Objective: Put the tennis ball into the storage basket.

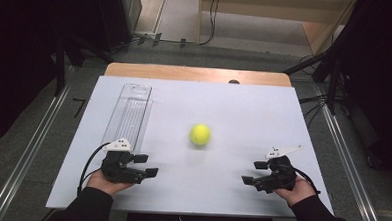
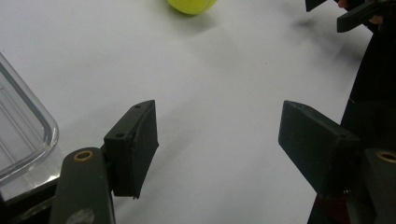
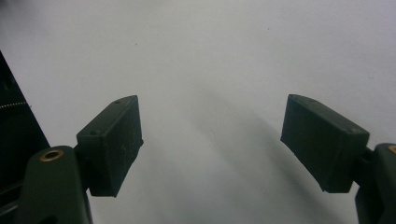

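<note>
1. The ball is round and sits loose on a smooth white surface. A clumsy nudge from one jaw before the other arrives would likely send it rolling, perhaps towards the far edge or off the surface altogether.
2. A pinch that lands off the ball's middle could squirt it out sideways. The felt gives some grip, but I'd say the jaws need to straddle its widest part.
3. The clear plastic tray lies along the left edge, just beyond the left hand-held gripper. It looks light, so a careless swing of that hand could knock or shift it.
4. If both hands go for the ball at once, they could clash over the middle of the surface.
5. The left hand-held gripper is released, jaws apart with nothing between them, and sits near the near-left corner. The ball lies well apart from it, ahead and off to its right, about mid-surface.
6. The right hand-held gripper is likewise released and empty, near the near-right corner. The ball is well apart from it too, ahead and off to its left, roughly between the two hands.
</note>
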A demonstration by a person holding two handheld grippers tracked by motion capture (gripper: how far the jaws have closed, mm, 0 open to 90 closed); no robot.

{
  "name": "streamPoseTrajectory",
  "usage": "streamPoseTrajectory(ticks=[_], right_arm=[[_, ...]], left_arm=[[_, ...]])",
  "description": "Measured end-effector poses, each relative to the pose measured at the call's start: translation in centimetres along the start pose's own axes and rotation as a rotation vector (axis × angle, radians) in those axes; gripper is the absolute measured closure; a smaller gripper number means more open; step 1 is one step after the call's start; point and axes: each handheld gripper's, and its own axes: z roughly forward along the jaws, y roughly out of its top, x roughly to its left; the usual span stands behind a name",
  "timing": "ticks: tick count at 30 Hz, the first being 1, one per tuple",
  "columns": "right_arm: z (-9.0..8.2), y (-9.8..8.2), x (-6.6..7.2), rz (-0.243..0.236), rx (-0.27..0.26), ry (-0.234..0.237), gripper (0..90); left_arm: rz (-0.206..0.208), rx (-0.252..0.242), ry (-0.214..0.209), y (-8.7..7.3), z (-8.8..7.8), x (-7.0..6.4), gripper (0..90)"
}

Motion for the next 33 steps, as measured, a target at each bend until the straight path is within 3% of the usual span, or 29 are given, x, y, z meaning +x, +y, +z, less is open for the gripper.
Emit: streamPoseTrajectory(ticks=[33], right_arm=[[0.07, -0.09, 0.21, -0.010, 0.011, 0.000, 18.5]], left_arm=[[-0.011, 0.011, 0.014, 0.10, -0.10, 0.27, 29.2]])
